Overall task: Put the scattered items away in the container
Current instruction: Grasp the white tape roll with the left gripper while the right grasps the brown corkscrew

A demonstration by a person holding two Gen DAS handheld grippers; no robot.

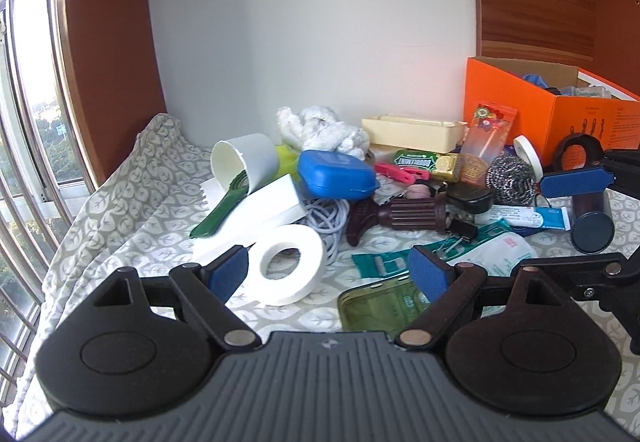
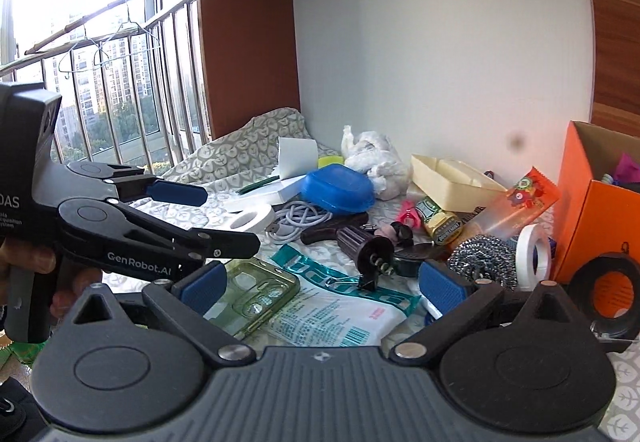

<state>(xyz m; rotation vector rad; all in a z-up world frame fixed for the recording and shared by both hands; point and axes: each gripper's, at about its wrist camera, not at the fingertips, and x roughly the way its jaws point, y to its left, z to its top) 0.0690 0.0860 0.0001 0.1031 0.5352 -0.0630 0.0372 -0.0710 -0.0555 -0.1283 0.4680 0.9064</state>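
The orange cardboard box [image 1: 516,110] stands at the back right, also in the right wrist view [image 2: 588,210], with items inside. Scattered items lie on the leaf-patterned cloth [image 1: 120,210]: a white tape ring [image 1: 286,270], a blue plastic case [image 1: 336,174], a dark ribbed handle [image 1: 400,216], a steel scourer [image 1: 510,178], a green phone case [image 2: 260,290]. My left gripper [image 1: 332,274] is open and empty, just above the tape ring and the phone case [image 1: 380,306]. My right gripper [image 2: 324,286] is open and empty over a white printed packet [image 2: 336,318].
A white cup [image 1: 244,162] lies tipped with a green tool [image 1: 216,210] in it. A cream tray [image 1: 412,132], a white cable [image 1: 328,218], a dark cylinder [image 1: 592,222] and a black ring [image 2: 608,294] lie around. A window with railings is at the left [image 2: 100,62].
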